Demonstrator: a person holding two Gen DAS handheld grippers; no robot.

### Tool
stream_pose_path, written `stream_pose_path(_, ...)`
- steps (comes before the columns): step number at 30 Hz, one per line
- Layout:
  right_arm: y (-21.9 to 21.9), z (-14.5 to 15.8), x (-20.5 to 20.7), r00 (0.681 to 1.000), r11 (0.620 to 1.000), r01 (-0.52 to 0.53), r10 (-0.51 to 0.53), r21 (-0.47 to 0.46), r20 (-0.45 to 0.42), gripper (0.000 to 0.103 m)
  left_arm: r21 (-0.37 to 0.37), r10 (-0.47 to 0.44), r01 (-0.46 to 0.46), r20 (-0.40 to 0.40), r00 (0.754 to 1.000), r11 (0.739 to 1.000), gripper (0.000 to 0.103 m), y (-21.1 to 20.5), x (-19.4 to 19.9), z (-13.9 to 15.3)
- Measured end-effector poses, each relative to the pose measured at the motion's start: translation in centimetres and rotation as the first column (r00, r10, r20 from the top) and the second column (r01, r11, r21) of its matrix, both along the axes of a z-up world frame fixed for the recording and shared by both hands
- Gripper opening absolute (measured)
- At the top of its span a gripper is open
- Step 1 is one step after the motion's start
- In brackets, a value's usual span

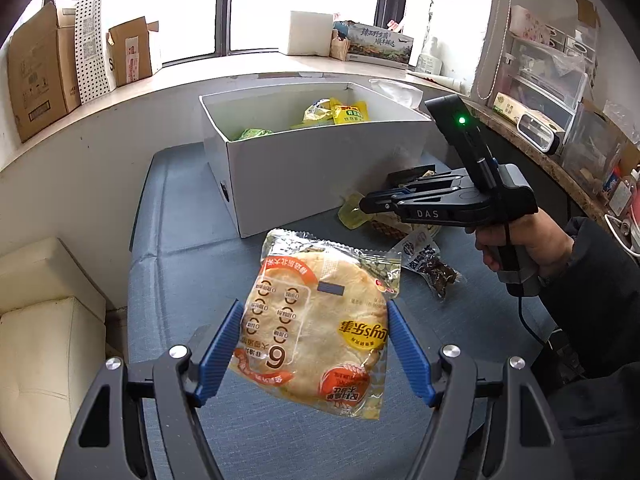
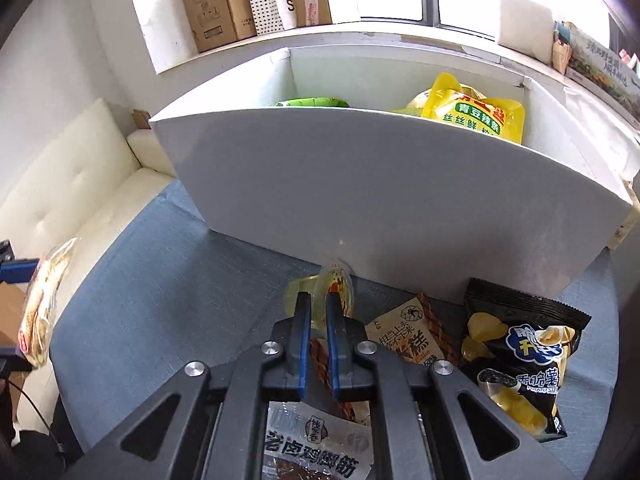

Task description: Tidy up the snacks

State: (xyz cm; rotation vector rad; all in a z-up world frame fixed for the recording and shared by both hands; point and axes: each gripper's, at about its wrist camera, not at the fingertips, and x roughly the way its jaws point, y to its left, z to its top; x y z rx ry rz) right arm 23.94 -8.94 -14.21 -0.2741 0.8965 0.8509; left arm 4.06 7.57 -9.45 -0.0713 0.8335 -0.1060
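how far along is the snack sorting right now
Partly done. The white cardboard box already holds a yellow snack bag and a green packet. In hand: the left gripper grips a clear-wrapped round rice cracker pack; the right gripper is closed on a small yellow jelly cup. Left on the blue cloth: a black potato chip bag, a tan cake packet and a braised meat pouch.

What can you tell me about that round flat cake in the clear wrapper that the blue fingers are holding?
The rice cake packet is a clear, crinkly plastic wrapper with orange and yellow print, holding one pale golden disc. The left gripper pinches it by both side edges between its blue fingers, so it hangs tilted above the blue cloth, apart from the white box behind it. The printing reads upside down in the left wrist view. In the right wrist view it shows edge-on at the far left.
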Motion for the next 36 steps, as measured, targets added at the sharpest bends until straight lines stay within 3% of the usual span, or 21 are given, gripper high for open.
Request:
stream_pose_path(2,0.3,-0.1,0.1,1.000,0.999,0.029,-0.029,-0.017,0.009,0.045,-0.002,-0.002,0.002,0.000,1.000,1.000,0.077,0.1,0.0,-0.1)
stream_pose_path(3,0.4,-0.2,0.3,0.999,0.999,0.043,-0.043,-0.020,0.007,0.071,-0.002,-0.003,0.003,-0.001,1.000,1.000,0.077,0.0,-0.1,0.0)
stream_pose_path(4,0.5,-0.2,0.4,0.999,0.999,0.046,-0.046,-0.005,-0.004,0.078,-0.002,-0.004,0.004,0.000,1.000,1.000,0.077,0.1,-0.1,0.0)
stream_pose_path(6,0.8,-0.3,0.4,0.999,0.999,0.033,-0.032,0.029,-0.022,0.078,-0.007,-0.006,0.006,0.002,1.000,1.000,0.077,0.2,-0.1,-0.1)
stream_pose_path(11,2.3,-1.7,0.6,1.000,0.999,0.004,-0.005,-0.045,-0.015,0.073,-0.010,-0.011,0.011,0.001,1.000,1.000,0.077,0.2,0.1,-0.2)
stream_pose_path(12,2.4,-2.1,0.9,1.000,0.998,0.002,-0.002,-0.055,-0.012,0.051,-0.012,-0.012,0.012,0.001,1.000,1.000,0.077,0.2,0.1,-0.2)
stream_pose_path(13,2.6,-2.3,1.1,1.000,0.998,0.004,-0.005,-0.067,-0.017,0.043,-0.013,-0.013,0.013,0.000,1.000,1.000,0.077,0.2,0.2,-0.2)
stream_pose_path(16,2.0,-1.8,1.3,0.999,1.000,0.006,-0.006,0.000,-0.044,0.035,-0.021,-0.014,0.014,0.005,1.000,1.000,0.077,0.5,0.3,-0.1)
stream_pose_path(24,-1.9,2.8,-1.2,1.000,0.992,0.019,-0.020,0.127,0.009,0.034,-0.052,-0.006,0.009,0.055,0.998,0.999,0.077,0.3,2.2,2.9)
stream_pose_path(29,-5.4,8.0,-2.6,0.996,0.956,0.051,-0.069,0.289,0.050,0.034,-0.058,0.012,-0.006,0.097,0.995,0.998,0.077,-0.3,4.7,6.0)
stream_pose_path(32,-7.3,11.0,-1.7,0.990,0.923,0.102,-0.132,0.370,0.055,0.034,-0.055,0.030,-0.024,0.112,0.993,0.998,0.077,-0.9,7.4,7.5)
stream_pose_path(36,-8.2,13.5,1.1,0.978,0.910,0.159,-0.199,0.383,0.067,0.034,-0.071,0.064,-0.056,0.122,0.990,0.996,0.077,-1.2,12.3,9.2)
